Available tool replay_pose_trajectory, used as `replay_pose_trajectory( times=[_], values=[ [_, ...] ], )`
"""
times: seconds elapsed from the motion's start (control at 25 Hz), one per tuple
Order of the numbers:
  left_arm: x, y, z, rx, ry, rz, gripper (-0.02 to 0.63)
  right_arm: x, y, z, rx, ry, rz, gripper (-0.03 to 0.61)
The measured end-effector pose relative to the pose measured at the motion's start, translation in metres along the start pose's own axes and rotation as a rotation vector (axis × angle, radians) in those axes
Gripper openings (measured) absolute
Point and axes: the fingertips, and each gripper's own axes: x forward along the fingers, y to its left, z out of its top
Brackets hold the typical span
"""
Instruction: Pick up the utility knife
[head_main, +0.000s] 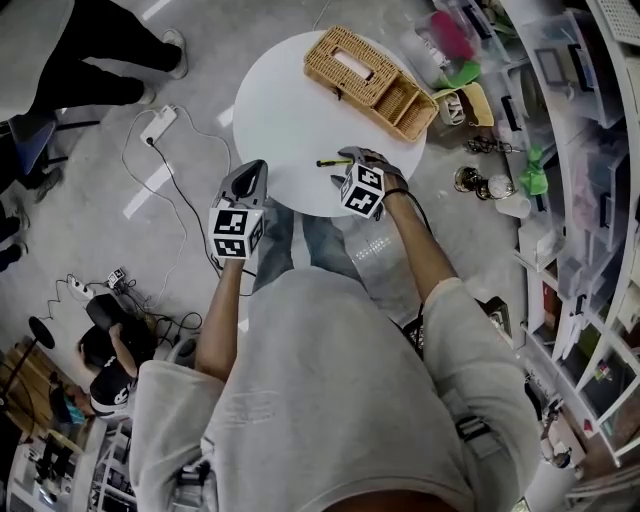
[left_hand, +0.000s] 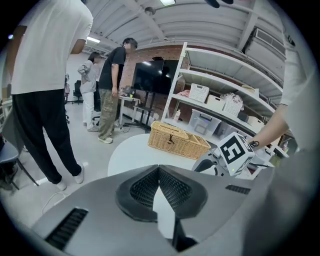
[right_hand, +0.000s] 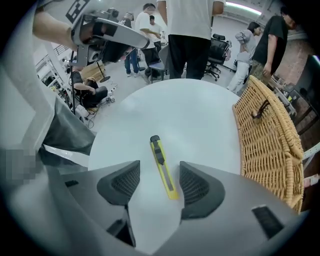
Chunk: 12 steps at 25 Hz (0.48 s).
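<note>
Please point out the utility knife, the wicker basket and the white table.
utility knife (right_hand: 164, 172), right gripper view, its yellow body.
wicker basket (right_hand: 270, 150), right gripper view, its woven surface.
white table (right_hand: 190, 115), right gripper view, bare top.

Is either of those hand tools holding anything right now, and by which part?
Nothing. The right tool is open over the yellow utility knife lying on the table; the left tool is shut, empty.

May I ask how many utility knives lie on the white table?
1. The utility knife lies on the white table between the open jaws of the right hand-held gripper; the basket might hide others.
</note>
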Motion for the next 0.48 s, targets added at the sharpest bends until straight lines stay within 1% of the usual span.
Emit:
replay_pose_trajectory(
  times=[0.12, 0.28, 0.48],
  values=[
    [0.0, -0.0011, -0.0013, 0.0, 0.003, -0.003, 0.02, -0.0006, 0.0011, 0.0009, 0.016, -0.003, 0.037, 0.249],
    [0.0014, -0.0041, -0.0043, 0.004, 0.011, -0.01, 0.02, -0.0013, 0.0026, 0.0014, 0.024, -0.019, 0.041, 0.241],
    [0.0051, -0.0072, -0.0033, 0.018, 0.013, -0.018, 0.02, -0.0024, 0.0102, 0.0007, 0.038, -0.038, 0.026, 0.178]
  ],
)
